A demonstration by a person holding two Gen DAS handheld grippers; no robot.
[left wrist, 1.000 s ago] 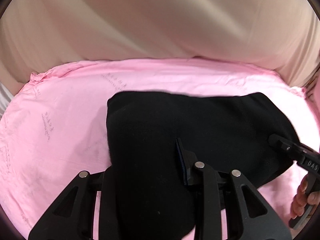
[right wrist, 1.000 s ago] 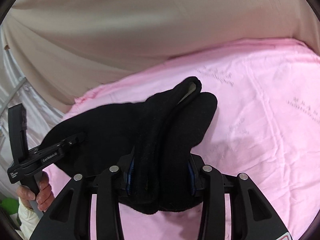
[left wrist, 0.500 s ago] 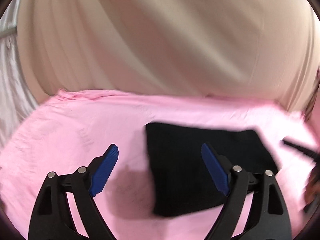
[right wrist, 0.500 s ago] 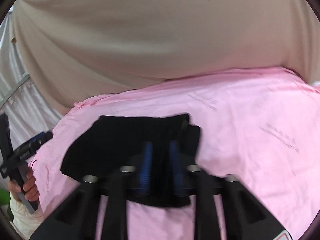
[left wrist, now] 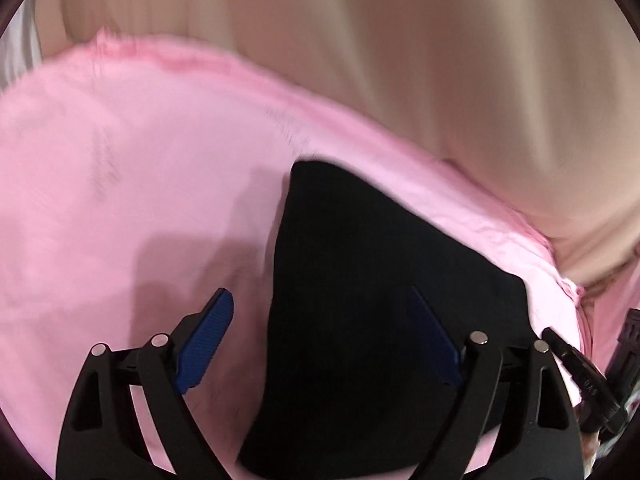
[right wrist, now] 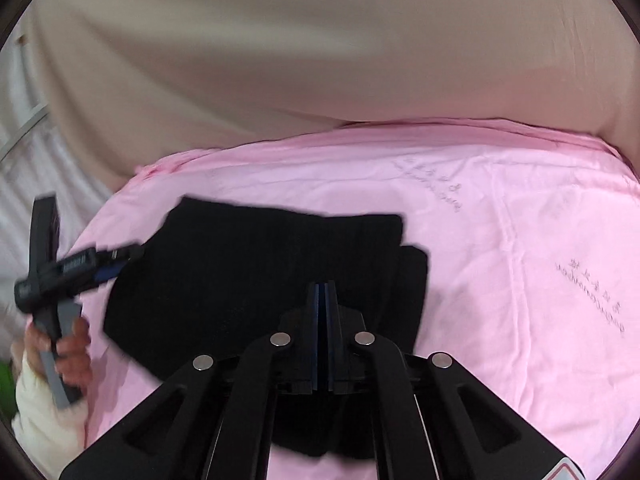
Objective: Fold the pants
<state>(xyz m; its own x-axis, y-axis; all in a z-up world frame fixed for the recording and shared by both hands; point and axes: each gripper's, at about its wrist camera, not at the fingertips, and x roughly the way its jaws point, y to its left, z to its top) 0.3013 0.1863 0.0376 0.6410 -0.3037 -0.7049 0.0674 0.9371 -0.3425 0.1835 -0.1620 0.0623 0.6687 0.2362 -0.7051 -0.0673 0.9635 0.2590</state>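
The black pants [left wrist: 380, 300] lie folded in a flat packet on the pink sheet [left wrist: 120, 200]. My left gripper [left wrist: 320, 294] stands open over the packet's left edge, its blue pads [left wrist: 206, 336] wide apart and touching nothing. In the right wrist view the pants [right wrist: 240, 280] spread out ahead, and my right gripper [right wrist: 324, 292] hangs just above their near right part. It is shut, pads pressed together with no cloth between them. The left gripper [right wrist: 120, 260] shows at the packet's left end, held by a hand [right wrist: 68, 344]. The right gripper [left wrist: 576, 364] peeks in at the left view's right edge.
A beige curtain [right wrist: 320, 60] hangs close behind the far edge of the sheet [right wrist: 520, 240]. Bare pink sheet with faint printed writing stretches right of the pants and, in the left wrist view, left of them. A white sleeve [right wrist: 36, 412] is at the lower left.
Both grippers have let go of the pants, which dropped into a flat fold. The left jaws opened wide and drew back with a roll. The right jaws closed empty and rose a little.
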